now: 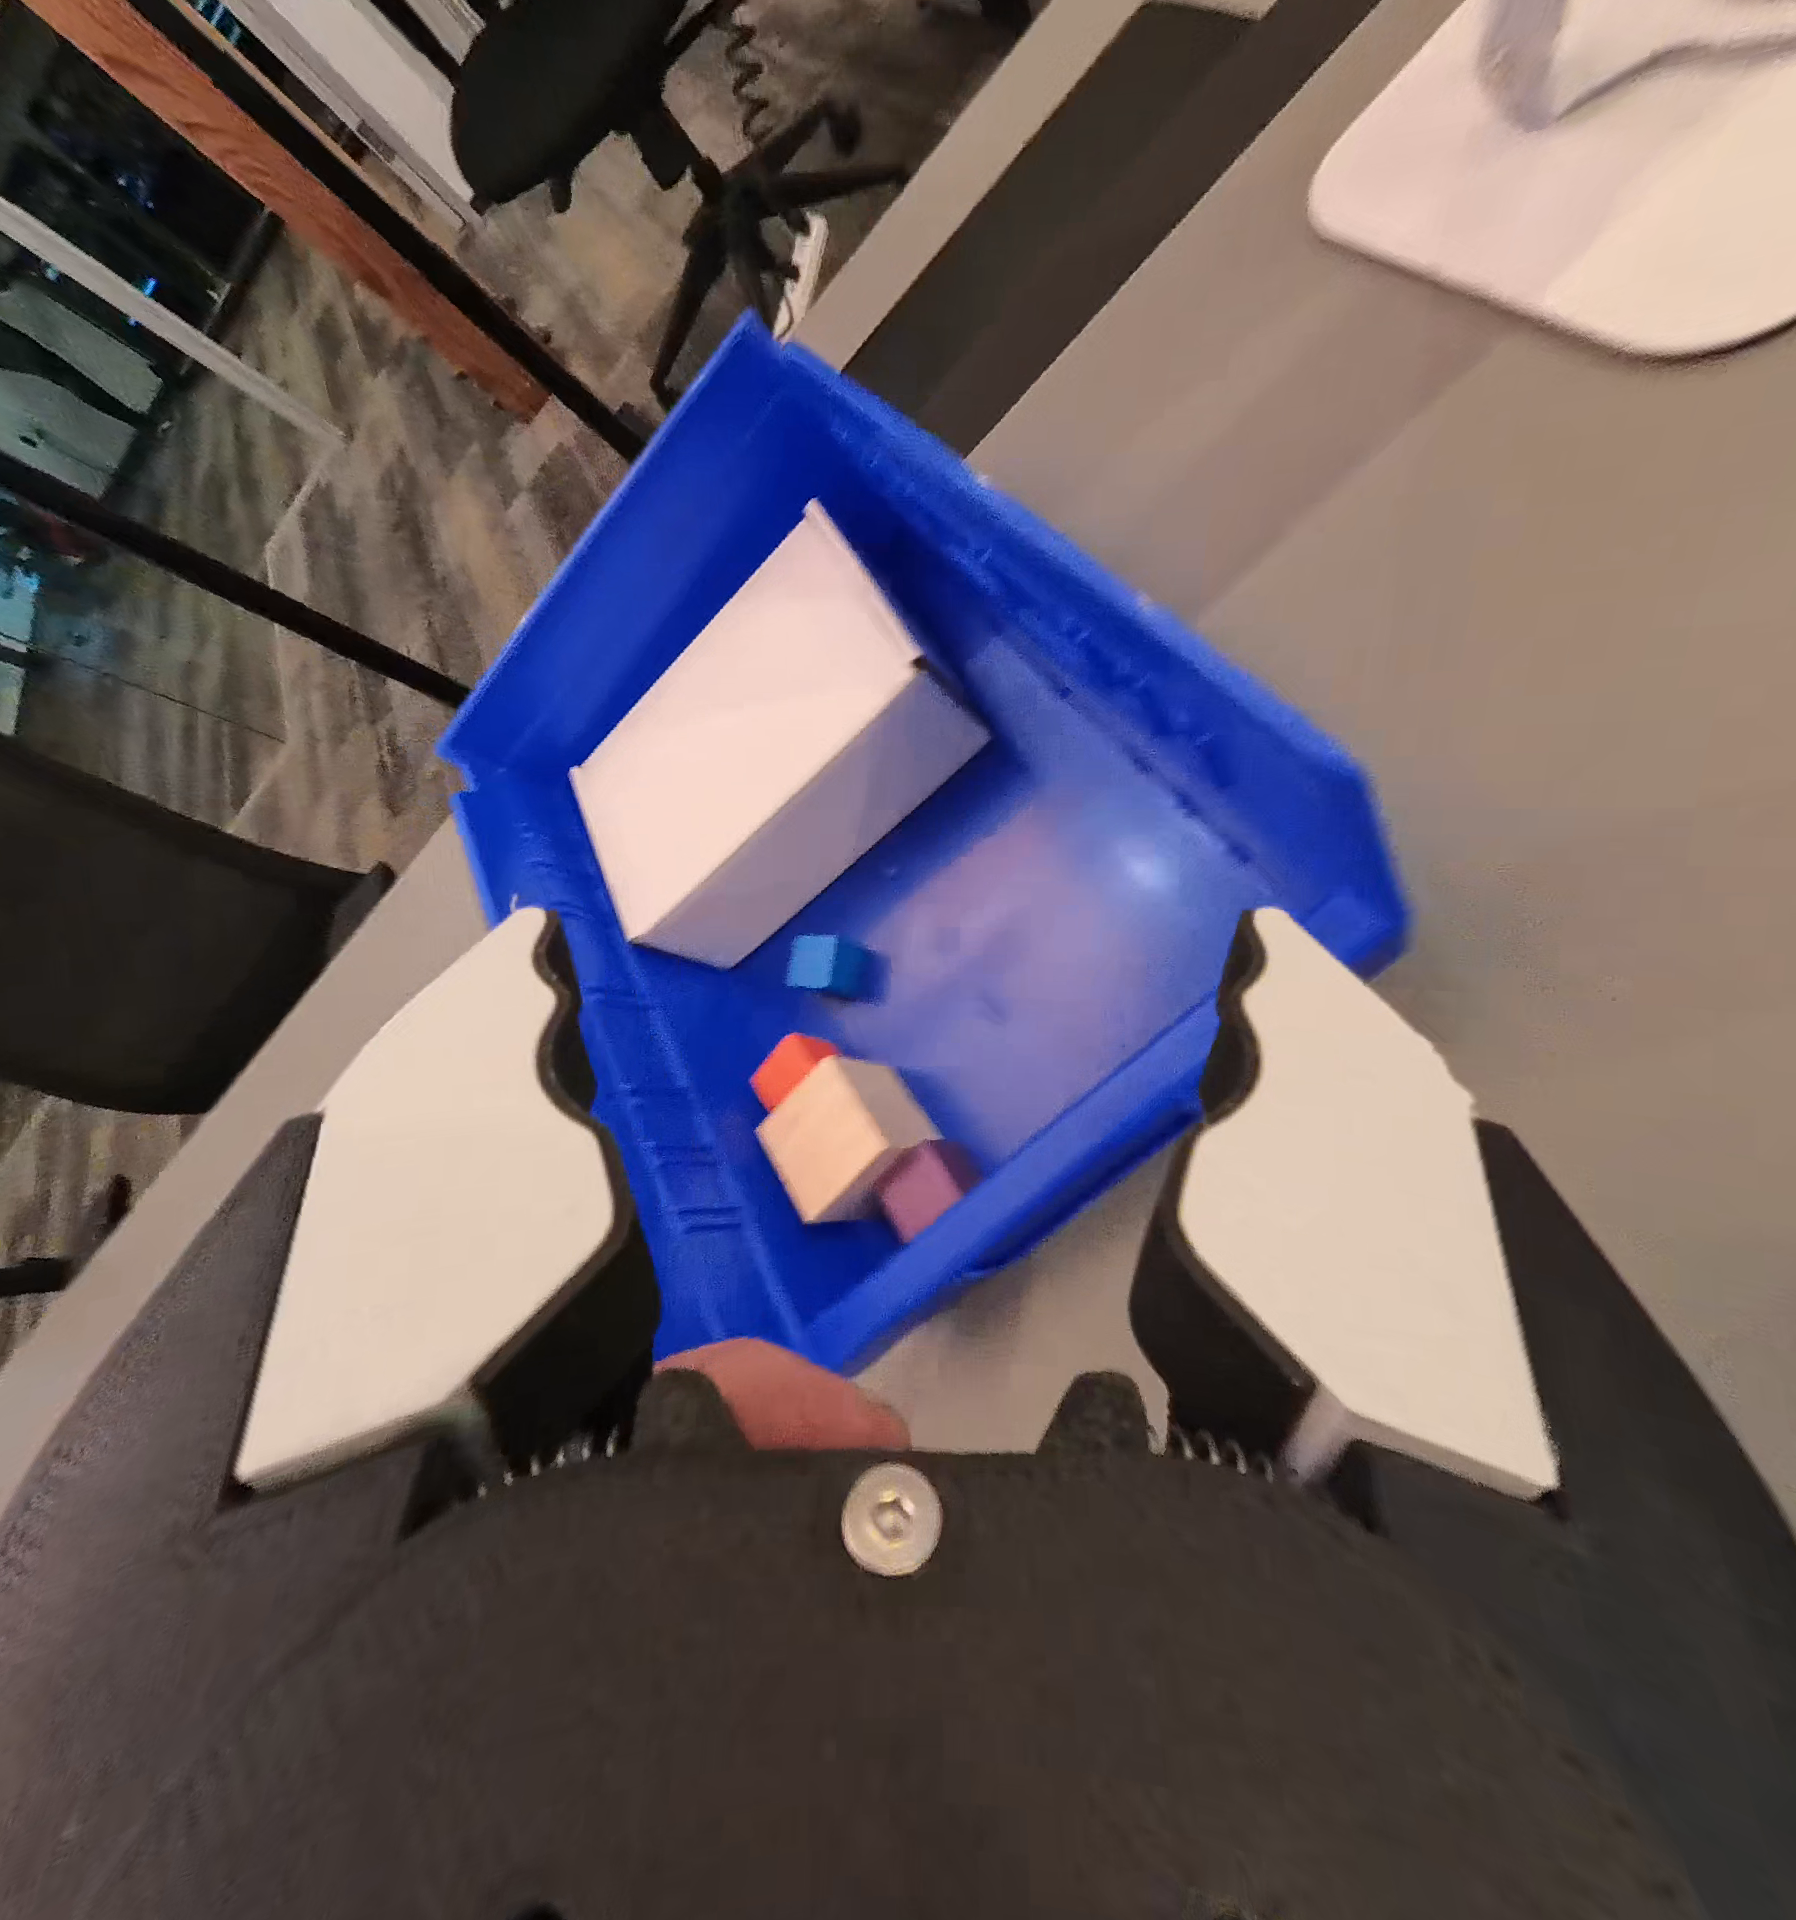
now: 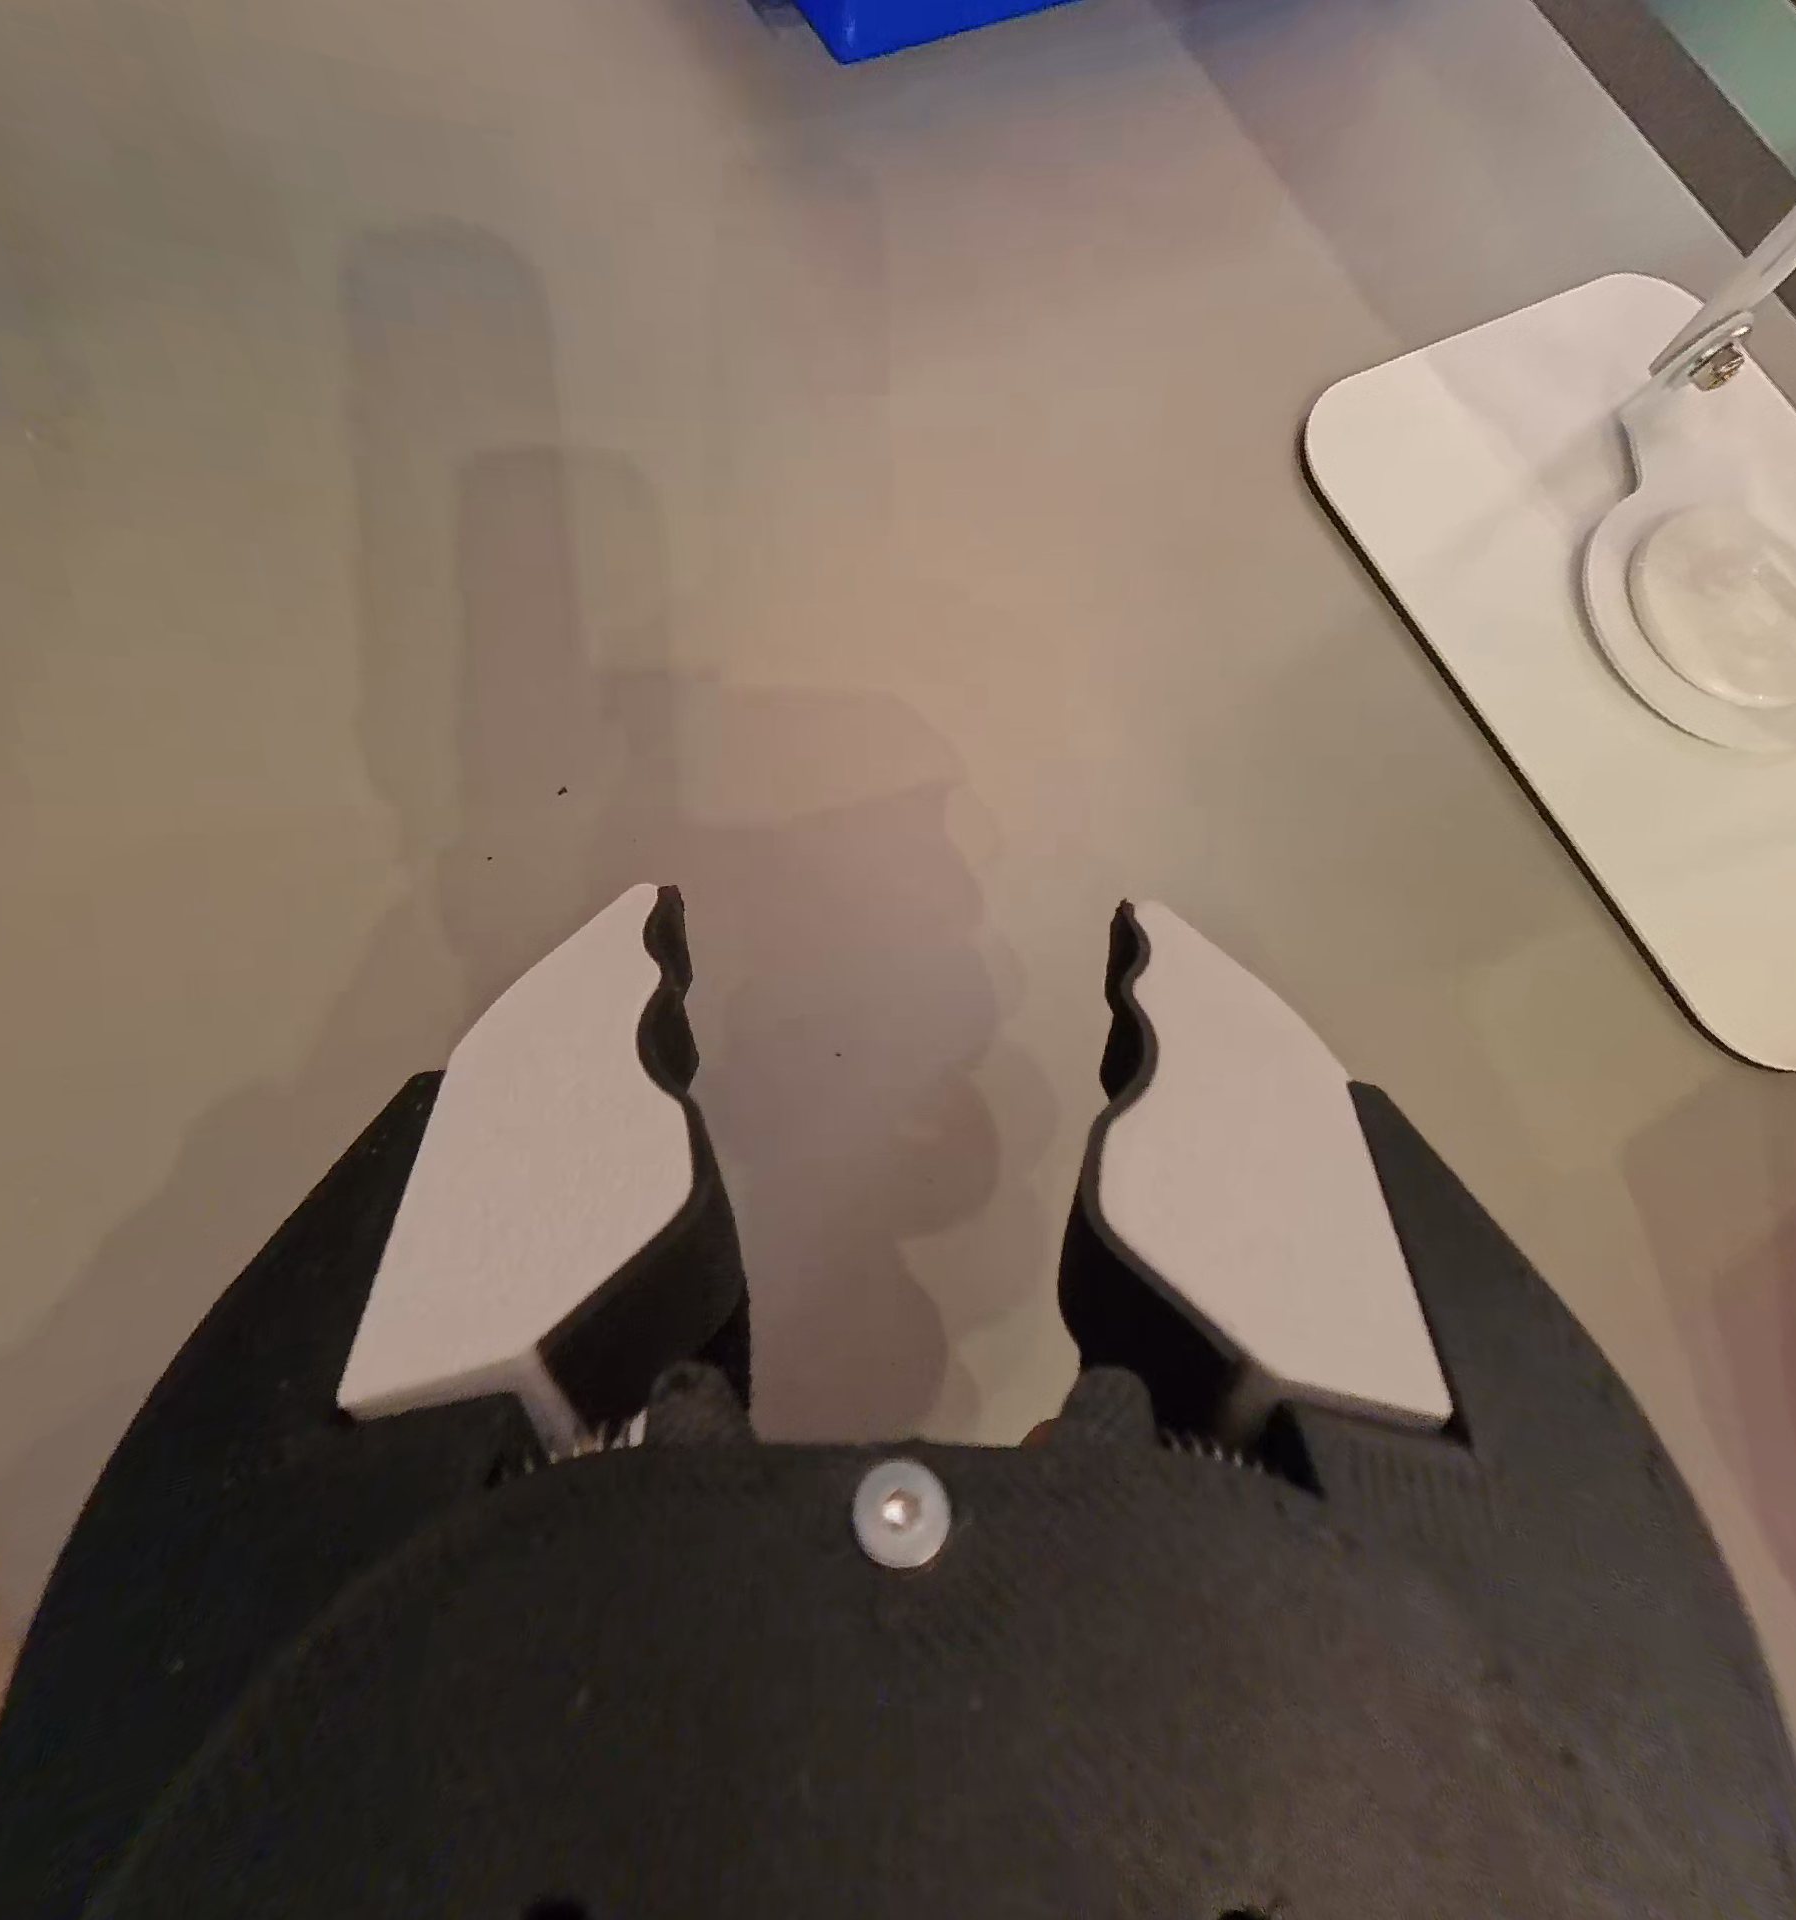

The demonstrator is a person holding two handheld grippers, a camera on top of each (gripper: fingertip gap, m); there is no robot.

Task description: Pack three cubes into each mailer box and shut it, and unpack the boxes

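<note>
In the left wrist view a blue plastic bin (image 1: 1237,717) sits on the grey table. Inside it lies a shut white mailer box (image 1: 759,748) at the far side. Nearer me are a blue cube (image 1: 832,964), an orange cube (image 1: 790,1065), a pale wooden cube (image 1: 837,1138) and a purple cube (image 1: 925,1184). My left gripper (image 1: 894,935) is open and empty, held above the bin's near half with its jaws wide. My right gripper (image 2: 899,904) is open and empty over bare table. A corner of the blue bin (image 2: 904,26) shows at the top of the right wrist view.
A white stand base (image 2: 1559,665) with a thin arm sits on the table to the right, also in the left wrist view (image 1: 1600,208). The table's edge (image 1: 395,904) runs just left of the bin. Black office chairs (image 1: 582,94) stand on the carpet beyond. From my left tips it is roughly 15 cm to the pale wooden cube (image 1: 837,1138); from my right, 45 cm.
</note>
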